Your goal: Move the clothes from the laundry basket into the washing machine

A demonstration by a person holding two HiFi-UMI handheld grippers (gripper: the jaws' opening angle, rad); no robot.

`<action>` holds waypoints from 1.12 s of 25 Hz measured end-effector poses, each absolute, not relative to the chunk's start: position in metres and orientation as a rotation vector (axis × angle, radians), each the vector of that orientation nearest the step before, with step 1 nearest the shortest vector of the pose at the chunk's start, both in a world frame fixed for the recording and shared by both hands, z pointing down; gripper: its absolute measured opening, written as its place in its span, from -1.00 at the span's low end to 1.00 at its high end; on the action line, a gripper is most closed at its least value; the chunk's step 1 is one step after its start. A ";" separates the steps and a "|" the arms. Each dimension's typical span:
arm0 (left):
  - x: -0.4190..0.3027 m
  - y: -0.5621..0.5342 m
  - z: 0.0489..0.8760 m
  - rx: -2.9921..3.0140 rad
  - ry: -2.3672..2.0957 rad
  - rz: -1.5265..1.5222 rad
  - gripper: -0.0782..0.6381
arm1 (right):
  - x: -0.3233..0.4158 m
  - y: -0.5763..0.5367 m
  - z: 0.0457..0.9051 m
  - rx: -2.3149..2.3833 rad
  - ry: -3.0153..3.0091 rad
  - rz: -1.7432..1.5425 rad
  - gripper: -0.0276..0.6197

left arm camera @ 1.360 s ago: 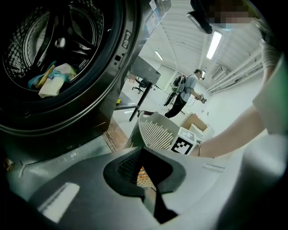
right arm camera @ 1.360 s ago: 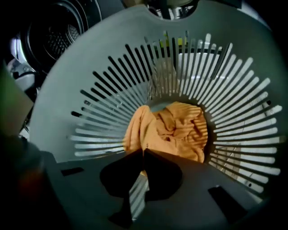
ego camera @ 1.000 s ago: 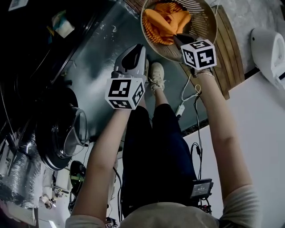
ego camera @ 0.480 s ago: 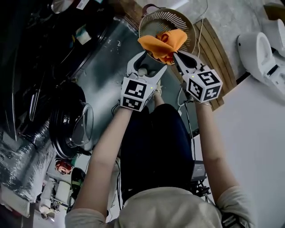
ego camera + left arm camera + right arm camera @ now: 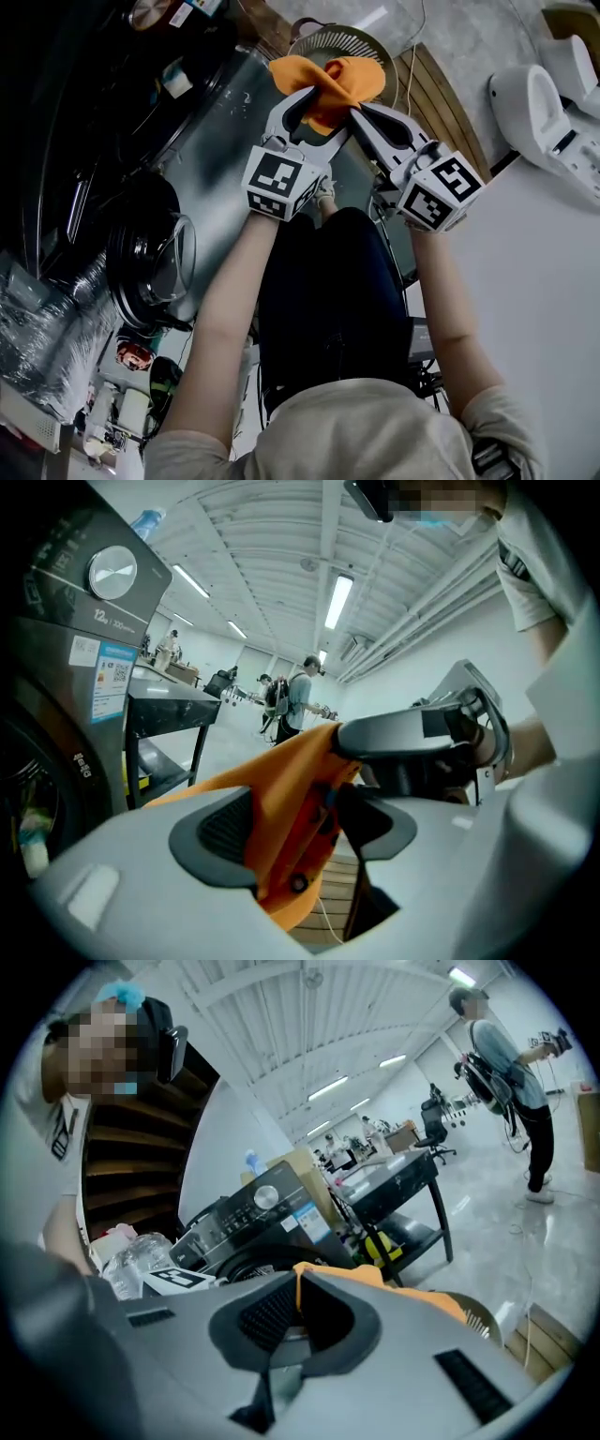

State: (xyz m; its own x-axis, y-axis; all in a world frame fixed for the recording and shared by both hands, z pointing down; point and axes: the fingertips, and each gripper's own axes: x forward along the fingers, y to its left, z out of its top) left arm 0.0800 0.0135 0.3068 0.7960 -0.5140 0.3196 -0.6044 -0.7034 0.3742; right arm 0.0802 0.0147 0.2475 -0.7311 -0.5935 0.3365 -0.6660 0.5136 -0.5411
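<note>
Panel of the washing machine (image 5: pixel 101 619) seems to read "12"; its stickers (image 5: pixel 114 679) are illegible.

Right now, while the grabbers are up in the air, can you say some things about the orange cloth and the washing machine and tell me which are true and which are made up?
1. The right gripper has its jaws shut on the orange cloth. True.
2. The left gripper is clamped tight on the cloth. False: its jaws stand apart and have just been opening, with the cloth hanging loose between them.
3. The orange cloth lies down inside the basket. False: it is held up in the air above the basket.
4. The washing machine has its door open. True.
</note>
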 end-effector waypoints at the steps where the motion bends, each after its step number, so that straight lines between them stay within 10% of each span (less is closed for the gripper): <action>1: 0.083 0.016 0.307 2.534 -0.808 0.267 -0.09 | 0.080 0.014 0.250 1.092 -2.642 1.016 -0.87; 3: 0.089 0.025 0.310 2.574 -0.771 0.308 -0.50 | 0.077 0.013 0.257 1.078 -2.639 1.019 -0.87; 7: 0.082 0.033 0.321 2.551 -0.818 0.372 -0.66 | 0.071 0.017 0.271 1.054 -2.665 1.049 -0.87; 10: 0.064 0.026 0.318 2.540 -0.887 0.371 -0.68 | 0.076 0.013 0.279 1.105 -2.690 1.000 -0.81; 13: 0.051 0.020 0.310 2.579 -0.921 0.409 -0.68 | 0.085 0.014 0.294 1.155 -2.672 0.899 -0.33; 28: -0.037 -0.006 0.306 2.407 -1.170 0.306 -0.68 | 0.031 0.026 0.463 0.845 -2.423 1.085 0.06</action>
